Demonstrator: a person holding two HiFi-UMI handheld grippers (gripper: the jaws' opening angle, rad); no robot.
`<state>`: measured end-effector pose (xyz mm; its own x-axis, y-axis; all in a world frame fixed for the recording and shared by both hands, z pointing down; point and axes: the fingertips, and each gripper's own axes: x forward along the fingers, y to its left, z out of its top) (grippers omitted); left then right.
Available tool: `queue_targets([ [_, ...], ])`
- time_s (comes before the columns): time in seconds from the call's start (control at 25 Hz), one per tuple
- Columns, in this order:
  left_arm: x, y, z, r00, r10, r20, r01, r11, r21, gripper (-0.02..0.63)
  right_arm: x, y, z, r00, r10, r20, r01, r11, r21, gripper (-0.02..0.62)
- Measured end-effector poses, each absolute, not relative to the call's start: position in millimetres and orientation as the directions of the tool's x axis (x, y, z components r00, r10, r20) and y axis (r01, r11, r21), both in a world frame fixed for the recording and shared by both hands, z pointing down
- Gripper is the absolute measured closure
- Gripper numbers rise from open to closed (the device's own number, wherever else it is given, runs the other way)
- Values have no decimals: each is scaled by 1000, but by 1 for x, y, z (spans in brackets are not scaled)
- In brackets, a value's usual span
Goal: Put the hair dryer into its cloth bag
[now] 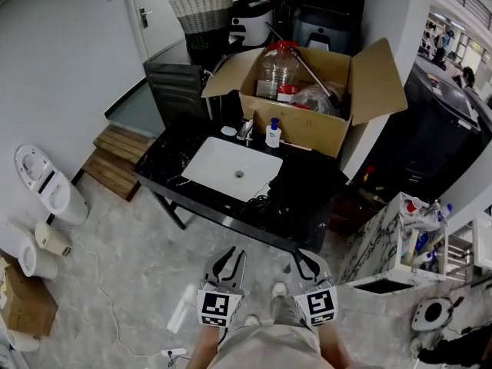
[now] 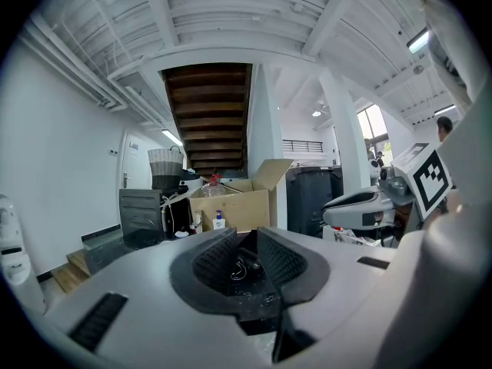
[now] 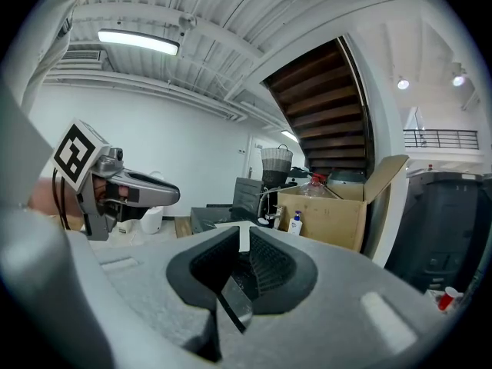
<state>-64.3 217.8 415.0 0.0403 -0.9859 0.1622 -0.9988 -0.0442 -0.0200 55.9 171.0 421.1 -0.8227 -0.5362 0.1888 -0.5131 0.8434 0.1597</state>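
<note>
A black cloth bag [image 1: 306,184] lies heaped on the black counter [image 1: 165,177], right of the white sink [image 1: 231,167]. A tangle of black cord [image 1: 260,203] shows at the bag's left edge; I cannot pick out the hair dryer's body. Both grippers hover low in the head view, short of the counter's front edge and over the floor. My left gripper [image 1: 231,257] [image 2: 246,234] has its jaws together with nothing held. My right gripper [image 1: 304,258] [image 3: 243,231] stands beside it, jaws also together and empty. Each gripper view shows the other gripper off to its side.
An open cardboard box [image 1: 307,98] with a large water bottle [image 1: 278,69] stands behind the sink, a soap bottle [image 1: 273,133] in front of it. A toilet [image 1: 46,183] and wooden step [image 1: 115,160] are at the left. A cluttered white rack [image 1: 396,244] stands at the right.
</note>
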Motion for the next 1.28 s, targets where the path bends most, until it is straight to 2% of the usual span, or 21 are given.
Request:
queue_targets([
  [0.96,-55,58,402,-91,-979,183,-995,81,-62,526,56,-7,418,-893,-419,164,-406,907,109,569],
  [1.28,-55,30,411,-148,-963,224,-988,134,-80,526,54,-39,428,-911,-362,201,-359,932,52,569],
])
